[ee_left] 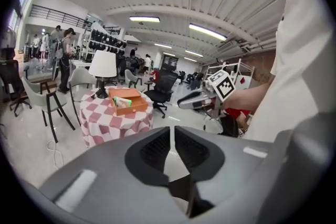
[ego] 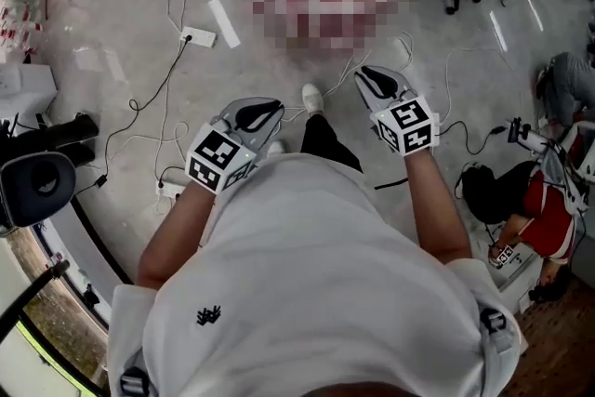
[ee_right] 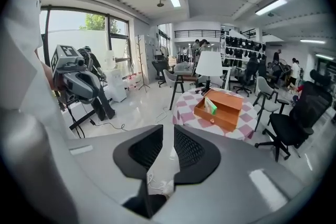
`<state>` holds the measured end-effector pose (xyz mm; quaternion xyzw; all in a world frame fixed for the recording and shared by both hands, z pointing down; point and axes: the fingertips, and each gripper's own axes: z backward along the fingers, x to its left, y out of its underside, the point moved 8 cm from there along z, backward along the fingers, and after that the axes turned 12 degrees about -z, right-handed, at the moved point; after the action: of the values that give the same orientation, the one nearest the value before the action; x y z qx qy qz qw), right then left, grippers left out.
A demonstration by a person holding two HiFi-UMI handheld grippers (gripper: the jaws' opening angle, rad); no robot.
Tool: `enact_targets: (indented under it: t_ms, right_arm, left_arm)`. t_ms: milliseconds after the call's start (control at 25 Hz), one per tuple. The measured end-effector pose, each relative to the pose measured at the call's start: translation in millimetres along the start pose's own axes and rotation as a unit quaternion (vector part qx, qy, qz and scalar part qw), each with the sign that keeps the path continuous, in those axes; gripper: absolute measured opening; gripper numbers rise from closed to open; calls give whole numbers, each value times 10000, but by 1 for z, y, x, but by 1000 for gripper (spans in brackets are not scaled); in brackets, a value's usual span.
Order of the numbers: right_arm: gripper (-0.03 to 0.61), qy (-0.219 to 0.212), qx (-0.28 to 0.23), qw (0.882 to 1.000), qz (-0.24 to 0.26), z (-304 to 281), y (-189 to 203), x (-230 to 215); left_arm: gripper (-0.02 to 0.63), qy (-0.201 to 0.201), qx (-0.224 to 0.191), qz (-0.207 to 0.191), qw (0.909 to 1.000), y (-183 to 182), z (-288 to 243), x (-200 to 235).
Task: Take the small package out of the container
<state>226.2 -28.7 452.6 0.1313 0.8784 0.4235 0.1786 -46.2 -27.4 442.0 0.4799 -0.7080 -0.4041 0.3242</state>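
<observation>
An orange wooden box (ee_right: pixel 220 109) stands open on a round table with a checked cloth (ee_right: pixel 185 107), a few steps ahead. A small green-and-white package (ee_right: pixel 210 106) stands upright inside it, also seen as the package (ee_left: pixel 122 102) in the box (ee_left: pixel 128 101). My left gripper (ego: pixel 270 107) is held in front of my waist, its jaws together with nothing between them (ee_left: pixel 169 136). My right gripper (ego: pixel 364 72) is level with it, pads slightly apart and empty (ee_right: pixel 169 139). Both are far from the box.
A table lamp (ee_right: pixel 209 66) stands behind the box. Chairs (ee_left: pixel 52 99) and black office chairs (ee_right: pixel 296 123) ring the table. Cables and a power strip (ego: pixel 198 37) lie on the floor ahead. A stand (ee_right: pixel 100 105) is at my left, and people are in the background.
</observation>
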Motion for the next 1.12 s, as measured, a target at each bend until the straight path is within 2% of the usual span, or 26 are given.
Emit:
enact_targets:
  t_ms: [280,600,800,1120]
  right_arm:
    - [71,-306,314,9979,468,-87,-57,-97]
    - [115,-334,616,9940,842,-193,-100,-184]
    - [130,-447,850,9904,991,-262,-111,-212]
    - [135,-495,1298,9842,1100,-331,-104,-224]
  left_arm:
    - [83,-912,65,365,9951,-31,-24,48]
    - [83,-1724,213,834,9813,-53,-50,76]
    - [83,-2197,353,1170,9679,-53,-59,80]
    - [83,-2723,452,1244,9531,-59,-44,89]
